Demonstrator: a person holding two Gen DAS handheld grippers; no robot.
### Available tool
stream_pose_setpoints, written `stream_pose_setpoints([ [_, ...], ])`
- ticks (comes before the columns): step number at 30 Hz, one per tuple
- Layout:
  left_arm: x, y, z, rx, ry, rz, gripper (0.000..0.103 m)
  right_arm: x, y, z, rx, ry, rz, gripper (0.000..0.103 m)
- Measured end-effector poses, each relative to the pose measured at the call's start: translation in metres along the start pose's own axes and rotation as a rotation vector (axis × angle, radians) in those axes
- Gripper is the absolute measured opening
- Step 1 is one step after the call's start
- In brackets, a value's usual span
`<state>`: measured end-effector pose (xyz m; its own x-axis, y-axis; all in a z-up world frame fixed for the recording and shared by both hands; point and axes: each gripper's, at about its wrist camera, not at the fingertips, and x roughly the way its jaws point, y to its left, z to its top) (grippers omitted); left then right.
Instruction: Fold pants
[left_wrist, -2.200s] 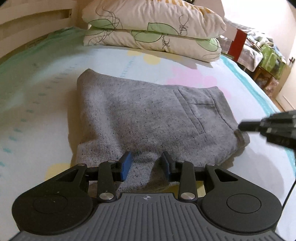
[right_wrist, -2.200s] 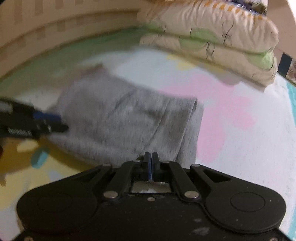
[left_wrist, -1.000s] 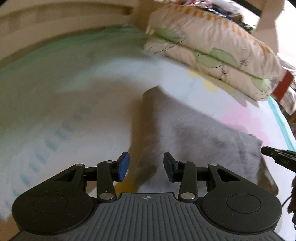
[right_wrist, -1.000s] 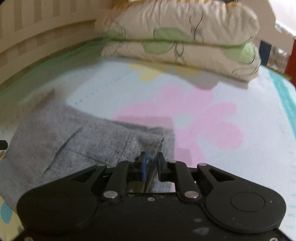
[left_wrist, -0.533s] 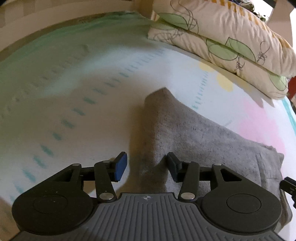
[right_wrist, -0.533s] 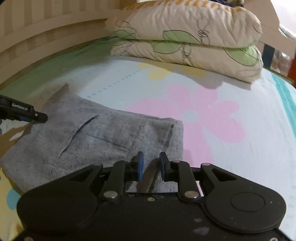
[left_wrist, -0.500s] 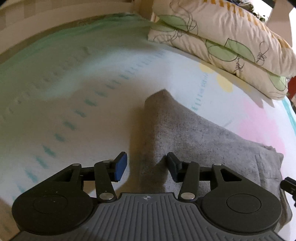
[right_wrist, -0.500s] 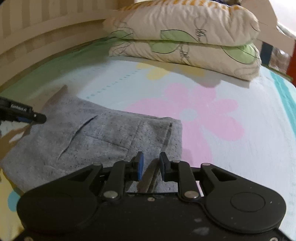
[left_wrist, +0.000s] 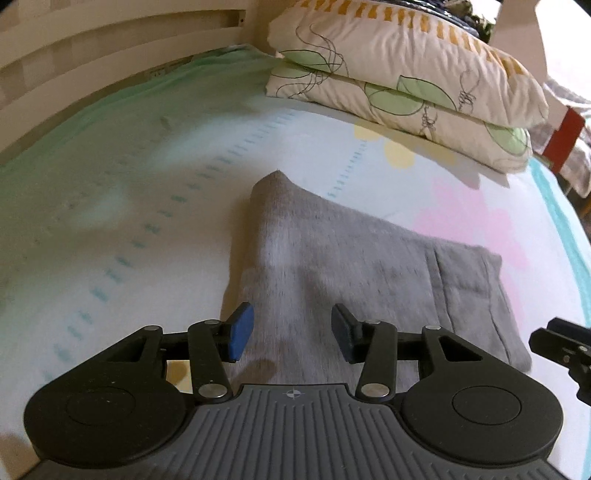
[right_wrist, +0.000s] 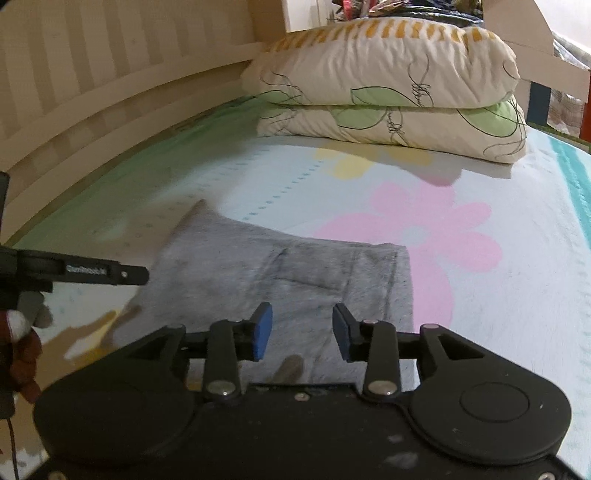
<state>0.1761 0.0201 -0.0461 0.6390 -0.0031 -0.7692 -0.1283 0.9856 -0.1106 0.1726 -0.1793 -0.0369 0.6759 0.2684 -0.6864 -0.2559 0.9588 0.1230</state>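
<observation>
The grey pants lie folded into a compact rectangle on the bed, pocket seam up. They also show in the right wrist view. My left gripper is open and empty, held just above the near left edge of the bundle. My right gripper is open and empty, just above the near right edge by the waistband. The right gripper's tip shows at the right edge of the left wrist view. The left gripper's finger shows at the left of the right wrist view.
The flowered bed sheet spreads around the pants. Two stacked leaf-print pillows lie at the far end, also in the right wrist view. A slatted wooden bed rail runs along the left. Cluttered furniture stands past the bed's right side.
My right gripper has opened from shut to wide open and both grippers have pulled back a little from the folded pants. The pants lie as before.
</observation>
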Motion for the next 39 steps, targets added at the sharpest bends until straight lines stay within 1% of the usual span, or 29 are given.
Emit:
stream_pose_setpoints([
  [4,-0.029,-0.015,-0.012,0.052,-0.030,0.093,0.045,-0.026,0.015,-0.005,-0.002,0.008,0.004,0.043],
  [7,-0.046,-0.024,-0.021,0.077,-0.039,0.128,0.046,-0.046,0.025,-0.010,-0.008,0.001,-0.002,0.044],
  [8,-0.050,-0.026,-0.023,0.078,-0.037,0.129,0.046,-0.051,0.029,-0.012,-0.016,-0.003,-0.014,0.044],
  [11,-0.060,-0.031,-0.030,0.073,-0.024,0.123,0.046,-0.066,0.041,-0.015,-0.056,-0.014,-0.090,0.045],
  [13,-0.066,-0.031,-0.033,0.062,-0.032,0.120,0.046,-0.074,0.048,-0.018,-0.065,-0.021,-0.129,0.046],
  [14,-0.068,-0.031,-0.034,0.055,-0.035,0.112,0.046,-0.077,0.051,-0.020,-0.062,-0.022,-0.135,0.046],
  [16,-0.072,-0.030,-0.036,0.040,-0.036,0.088,0.046,-0.081,0.052,-0.021,-0.048,-0.013,-0.117,0.047],
  [19,-0.078,-0.029,-0.039,0.035,-0.042,0.072,0.046,-0.082,0.053,-0.021,-0.037,0.010,-0.104,0.047],
  [22,-0.080,-0.033,-0.042,0.057,-0.054,0.090,0.046,-0.079,0.055,-0.023,-0.030,0.042,-0.097,0.047],
  [26,-0.078,-0.035,-0.044,0.070,-0.059,0.106,0.045,-0.070,0.051,-0.024,0.011,0.082,-0.090,0.047],
  [39,-0.062,-0.033,-0.047,0.089,-0.042,0.118,0.045,-0.049,0.045,-0.033,0.053,0.143,-0.096,0.048],
])
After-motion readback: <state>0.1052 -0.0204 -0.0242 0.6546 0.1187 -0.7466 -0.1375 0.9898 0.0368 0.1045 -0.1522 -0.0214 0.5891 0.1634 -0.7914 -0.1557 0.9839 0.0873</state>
